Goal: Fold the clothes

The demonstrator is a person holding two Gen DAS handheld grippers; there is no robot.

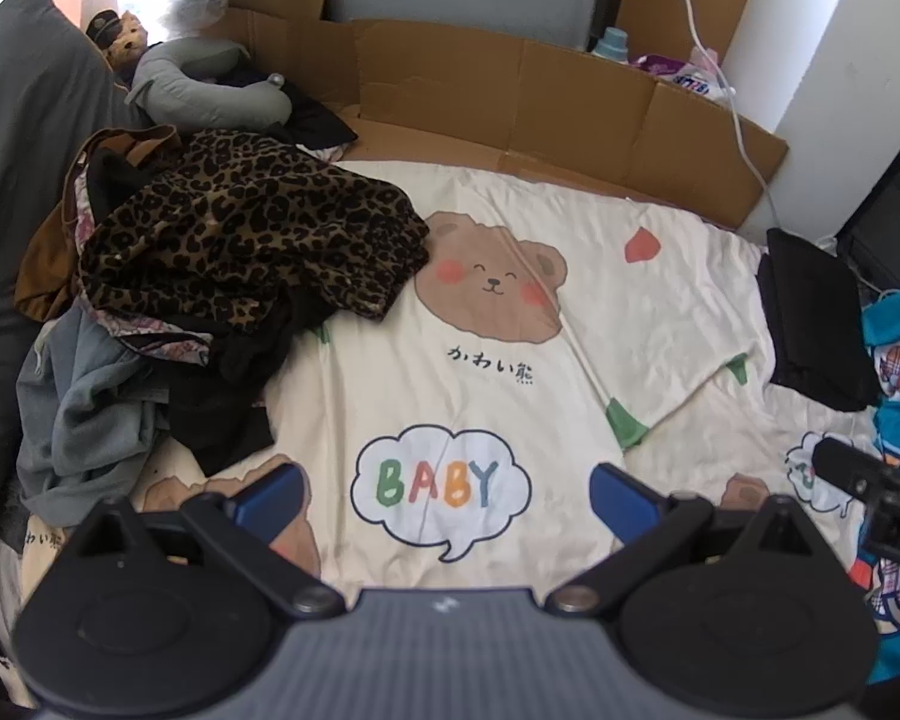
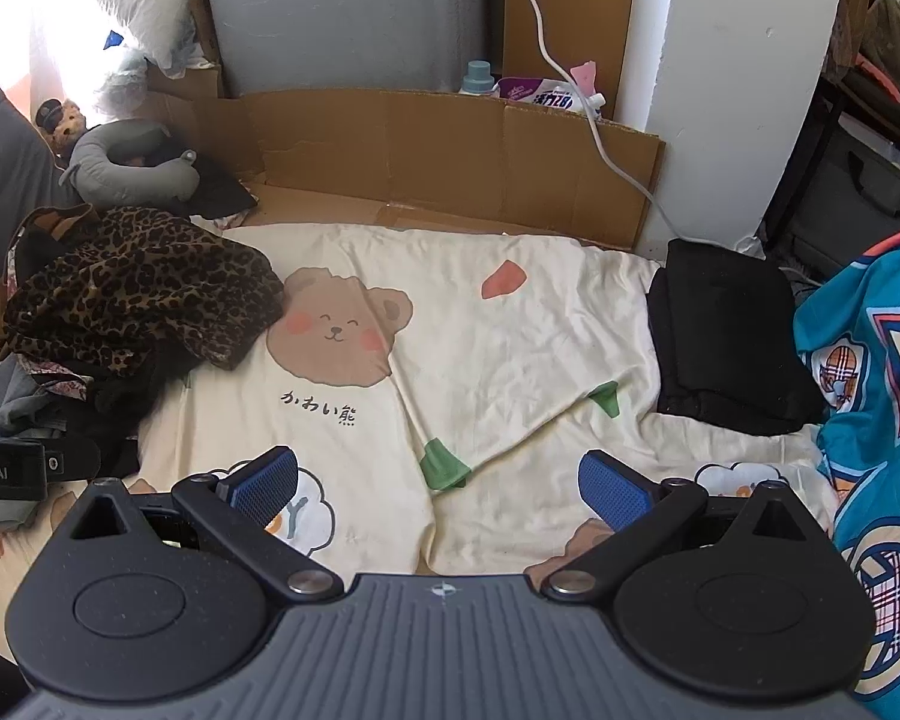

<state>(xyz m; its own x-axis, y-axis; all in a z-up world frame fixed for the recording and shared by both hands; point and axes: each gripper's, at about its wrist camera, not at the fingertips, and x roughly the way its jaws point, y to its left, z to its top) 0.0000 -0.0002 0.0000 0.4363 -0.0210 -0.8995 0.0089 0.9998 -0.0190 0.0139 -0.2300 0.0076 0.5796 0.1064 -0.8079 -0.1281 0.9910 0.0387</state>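
- The pile of unfolded clothes (image 1: 168, 300) sits at the left edge of the bed, a leopard-print garment (image 1: 252, 234) on top, with grey (image 1: 84, 414), black and brown pieces bunched under and around it.
- A folded black garment (image 2: 726, 348) lies flat near the bed's far right corner, well apart from the pile.
- A teal printed garment (image 2: 870, 420) spreads along the right edge, just beside the black one.
- All of it rests on a cream bedsheet (image 1: 600, 276) printed with a bear face and a "BABY" cloud.
- The left tool (image 1: 447, 495) hangs released over the near middle of the sheet, jaws wide with nothing between them; the pile lies ahead and to its left, not touching.
- The right tool (image 2: 438, 483) is likewise spread wide and empty, above a crease in the sheet; the black garment lies ahead to its right, the teal one close by its right finger.
- Only the left wrist view shows the whole "BABY" cloud and the lower grey part of the pile; the right wrist view shows more of the teal garment.
- Each view catches a bit of the other tool at its edge.
- Cardboard (image 2: 450, 150) lines the far edge of the bed, with a grey neck pillow (image 1: 204, 84) at the far left corner.
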